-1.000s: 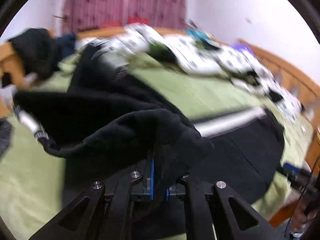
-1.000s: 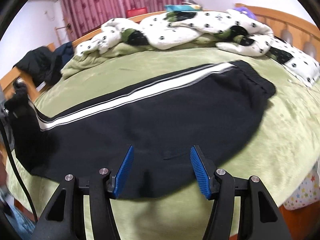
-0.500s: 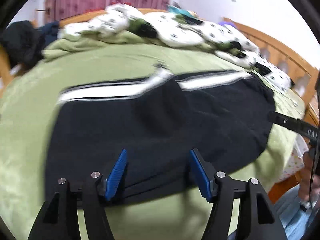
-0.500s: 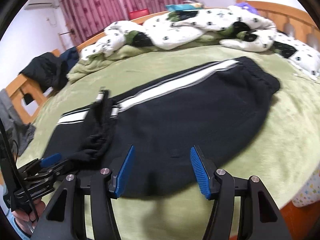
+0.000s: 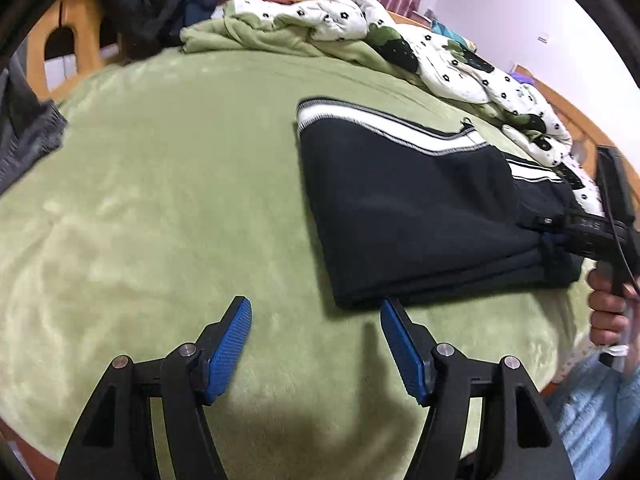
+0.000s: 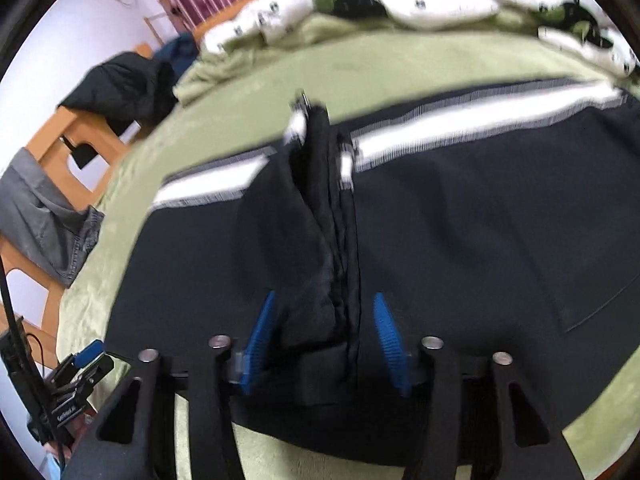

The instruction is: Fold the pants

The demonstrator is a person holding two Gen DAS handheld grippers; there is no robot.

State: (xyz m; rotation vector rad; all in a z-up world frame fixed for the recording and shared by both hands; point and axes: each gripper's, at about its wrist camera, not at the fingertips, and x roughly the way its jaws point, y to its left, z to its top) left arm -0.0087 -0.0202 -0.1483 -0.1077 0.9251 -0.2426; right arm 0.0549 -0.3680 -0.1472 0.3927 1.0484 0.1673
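Black pants (image 5: 400, 200) with a white side stripe lie folded over on the green blanket (image 5: 160, 200). My left gripper (image 5: 313, 302) is open over the bare blanket, just off the near left corner of the fold, with nothing between its pads. In the right wrist view my right gripper (image 6: 324, 312) straddles a raised ridge of the pants (image 6: 480, 220), where the leg end lies over the upper part. Its jaws are closing; the right pad still stands clear of the cloth. The right gripper (image 5: 554, 236) also shows at the far side of the pants, and the left gripper (image 6: 86, 356) shows at lower left.
A crumpled white spotted quilt (image 5: 460, 60) and a green blanket heap (image 5: 260, 32) lie along the far side. A dark jacket (image 5: 136, 0) hangs on the wooden bed frame (image 5: 80, 40). A grey garment (image 6: 44, 220) sits at the left. A hand (image 5: 608, 308) holds the right gripper.
My left gripper let go of the leg end it had carried over the pants and drew back to the bare blanket. My right gripper moved in onto the fold and its jaws narrowed.
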